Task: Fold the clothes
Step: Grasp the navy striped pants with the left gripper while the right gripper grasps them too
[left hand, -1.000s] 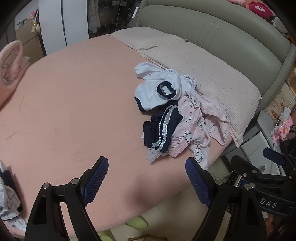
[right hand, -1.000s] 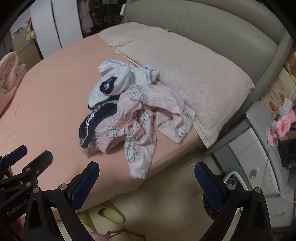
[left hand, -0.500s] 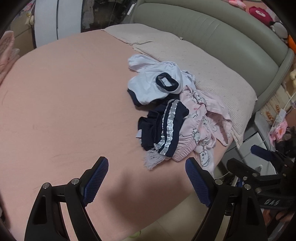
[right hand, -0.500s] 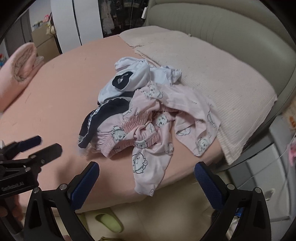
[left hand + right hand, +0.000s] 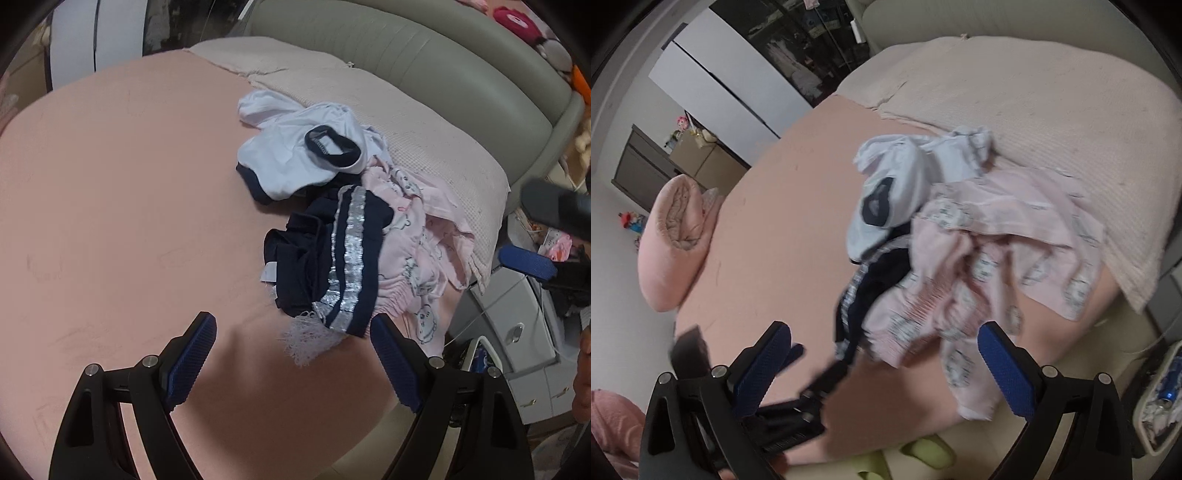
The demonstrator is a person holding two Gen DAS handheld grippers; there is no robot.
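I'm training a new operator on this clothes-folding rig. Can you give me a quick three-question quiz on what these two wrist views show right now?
1. True or false: the left gripper is already clamped on the navy garment.
2. Multiple choice: in the pile, the white top lies A) nearer the headboard than the navy garment, B) on the floor, C) on the rolled pink quilt.
3. Fill in: the pink printed pyjamas hang over the edge of the ____.

Key
1. False; both it and the right gripper are open and empty.
2. A.
3. Bed.
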